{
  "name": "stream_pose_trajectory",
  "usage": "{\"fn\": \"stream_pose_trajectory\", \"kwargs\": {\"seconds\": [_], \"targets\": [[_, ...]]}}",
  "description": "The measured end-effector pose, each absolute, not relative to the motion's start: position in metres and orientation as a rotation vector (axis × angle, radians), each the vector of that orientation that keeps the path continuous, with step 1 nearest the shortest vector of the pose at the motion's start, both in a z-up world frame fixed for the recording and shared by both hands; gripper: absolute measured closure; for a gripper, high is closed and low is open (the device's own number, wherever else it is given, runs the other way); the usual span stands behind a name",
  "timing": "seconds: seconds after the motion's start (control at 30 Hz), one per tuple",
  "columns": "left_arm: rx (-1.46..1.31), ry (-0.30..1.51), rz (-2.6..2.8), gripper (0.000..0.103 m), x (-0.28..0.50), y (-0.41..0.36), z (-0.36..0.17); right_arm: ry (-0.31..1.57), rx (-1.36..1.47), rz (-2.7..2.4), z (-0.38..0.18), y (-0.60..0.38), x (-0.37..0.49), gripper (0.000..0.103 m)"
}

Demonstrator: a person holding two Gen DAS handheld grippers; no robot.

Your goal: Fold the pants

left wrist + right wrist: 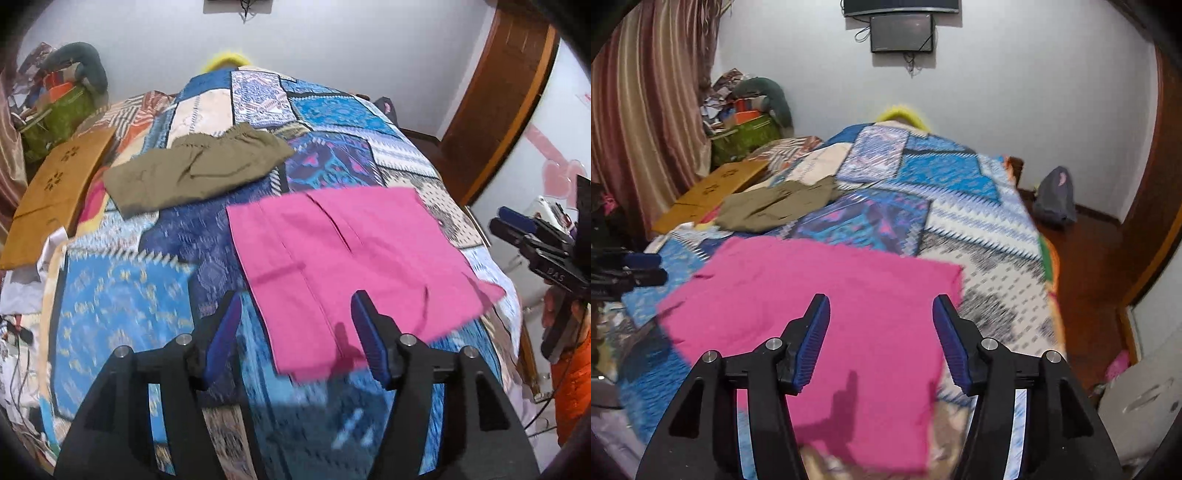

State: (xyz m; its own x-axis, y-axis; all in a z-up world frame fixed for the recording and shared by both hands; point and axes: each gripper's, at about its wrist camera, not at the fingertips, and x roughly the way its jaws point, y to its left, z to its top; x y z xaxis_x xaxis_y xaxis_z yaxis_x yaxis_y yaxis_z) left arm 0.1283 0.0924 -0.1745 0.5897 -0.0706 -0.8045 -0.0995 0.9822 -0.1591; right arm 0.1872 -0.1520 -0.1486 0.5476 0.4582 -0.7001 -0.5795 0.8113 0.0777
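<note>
Both the left gripper [295,317] and right gripper [881,325] hover with jaws parted and empty above the pink pants [343,258], which lie folded flat on the patchwork bedspread [122,295], light, limp cloth probably best pinched at an edge or corner, olive pants [199,166] lying beyond.

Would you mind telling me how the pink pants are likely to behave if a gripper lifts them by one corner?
The pink pants look like thin cloth lying flat on the bedspread, so they would probably droop and unfold. They seem light, and may drag rather than slide cleanly.
</note>
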Motion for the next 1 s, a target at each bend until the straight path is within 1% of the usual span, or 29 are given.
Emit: {"fn": "stream_pose_trajectory", "kwargs": {"seconds": [0.27,0.37,0.53,0.7,1.0], "targets": [[-0.226,1.042,0.0,0.041,0.091,0.087,-0.208,0.868,-0.138,0.649,-0.178,-0.134,0.167,0.048],[-0.298,1.089,-0.022,0.041,0.085,0.089,-0.223,0.906,-0.14,0.647,-0.19,-0.131,0.168,0.048],[-0.404,1.064,-0.07,0.041,0.079,0.088,-0.222,0.937,-0.141,0.646,-0.203,-0.132,0.166,0.048],[-0.358,1.056,-0.08,0.041,0.086,0.068,-0.221,0.948,-0.106,0.66,-0.204,-0.134,0.165,0.048],[-0.526,1.001,-0.128,0.041,0.11,0.07,-0.222,0.948,-0.077,0.677,-0.207,-0.136,0.165,0.048]]}}
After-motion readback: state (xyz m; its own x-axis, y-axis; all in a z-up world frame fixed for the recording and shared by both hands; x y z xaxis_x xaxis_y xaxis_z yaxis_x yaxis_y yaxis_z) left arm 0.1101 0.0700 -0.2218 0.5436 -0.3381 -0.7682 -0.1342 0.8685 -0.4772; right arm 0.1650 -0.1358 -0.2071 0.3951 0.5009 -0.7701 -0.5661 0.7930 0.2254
